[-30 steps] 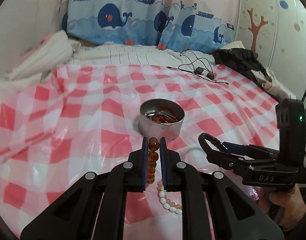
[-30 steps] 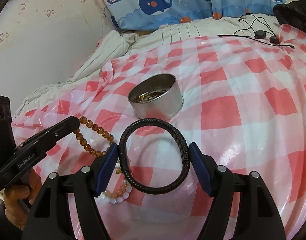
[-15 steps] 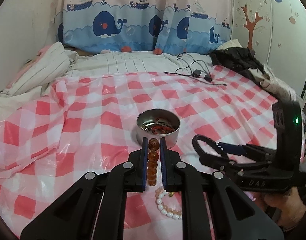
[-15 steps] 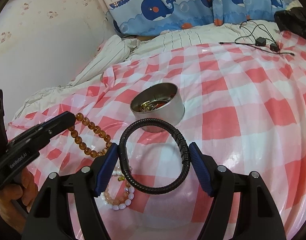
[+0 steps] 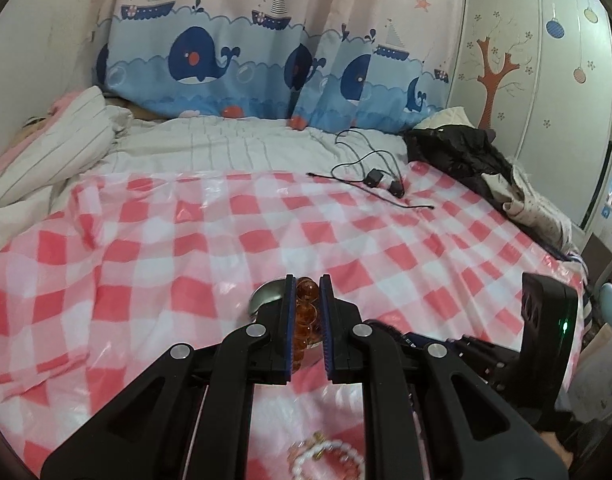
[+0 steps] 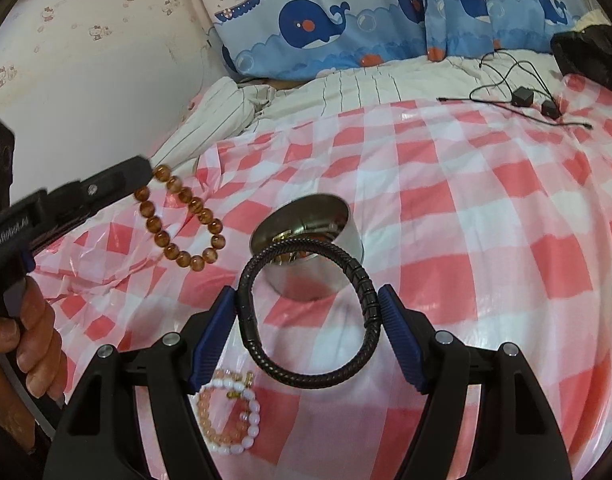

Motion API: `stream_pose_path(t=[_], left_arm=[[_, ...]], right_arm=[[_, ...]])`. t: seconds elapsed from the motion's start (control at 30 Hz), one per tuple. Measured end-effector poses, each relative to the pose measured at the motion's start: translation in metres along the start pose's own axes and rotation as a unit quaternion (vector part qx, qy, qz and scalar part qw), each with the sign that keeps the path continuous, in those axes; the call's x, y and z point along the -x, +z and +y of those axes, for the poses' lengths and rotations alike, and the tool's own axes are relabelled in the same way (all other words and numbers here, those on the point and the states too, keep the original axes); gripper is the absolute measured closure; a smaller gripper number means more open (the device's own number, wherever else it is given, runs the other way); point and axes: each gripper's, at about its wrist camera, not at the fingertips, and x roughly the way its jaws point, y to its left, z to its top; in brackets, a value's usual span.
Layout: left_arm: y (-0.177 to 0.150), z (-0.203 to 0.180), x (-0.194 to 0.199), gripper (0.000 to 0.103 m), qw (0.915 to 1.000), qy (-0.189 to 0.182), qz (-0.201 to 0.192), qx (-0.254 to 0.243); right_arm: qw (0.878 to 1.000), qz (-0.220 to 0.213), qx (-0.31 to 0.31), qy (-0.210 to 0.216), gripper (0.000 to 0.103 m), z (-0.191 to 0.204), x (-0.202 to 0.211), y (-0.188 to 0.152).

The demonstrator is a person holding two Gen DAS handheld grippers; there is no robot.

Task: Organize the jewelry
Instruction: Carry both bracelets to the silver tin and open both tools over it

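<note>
My left gripper is shut on an amber bead bracelet; in the right wrist view the bracelet hangs in the air from it, left of a round metal tin holding jewelry. The tin is mostly hidden behind the left gripper's fingers. My right gripper is shut on a black braided bracelet, held above the cloth just in front of the tin. A white and pink bead bracelet lies on the cloth below.
A red-and-white checked plastic cloth covers the bed. Black cables with chargers lie at the far edge. A black jacket is at the back right. Whale-print pillows line the wall.
Both grippers have risen with their bracelets. The amber bracelet has lifted clear of the cloth, and the left gripper has moved forward over the tin, hiding it.
</note>
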Motion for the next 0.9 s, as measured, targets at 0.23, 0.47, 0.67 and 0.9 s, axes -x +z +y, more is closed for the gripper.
stream_pose_path(t=[0.23,0.47,0.67,0.9], left_arm=[[0.01,0.0,-0.051,0.093,0.9986,-0.039,0.018,0.031],[-0.004,0.033,-0.096,0.088,0.9936,0.017,0.096,0.058],[-0.011,0.059,-0.063,0.072,0.994,0.039,0.079,0.065],[-0.021,0.082,-0.037,0.062,0.9922,0.051,0.069,0.091]], right_arm=[[1.0,-0.005,-0.006,-0.012,0.033,-0.01,-0.003,0.007],[1.0,-0.003,0.011,-0.023,0.033,-0.008,-0.018,0.02],[0.999,0.007,0.049,-0.015,0.033,0.014,-0.045,0.038],[0.992,0.051,0.109,-0.041,0.031,0.042,-0.089,0.052]])
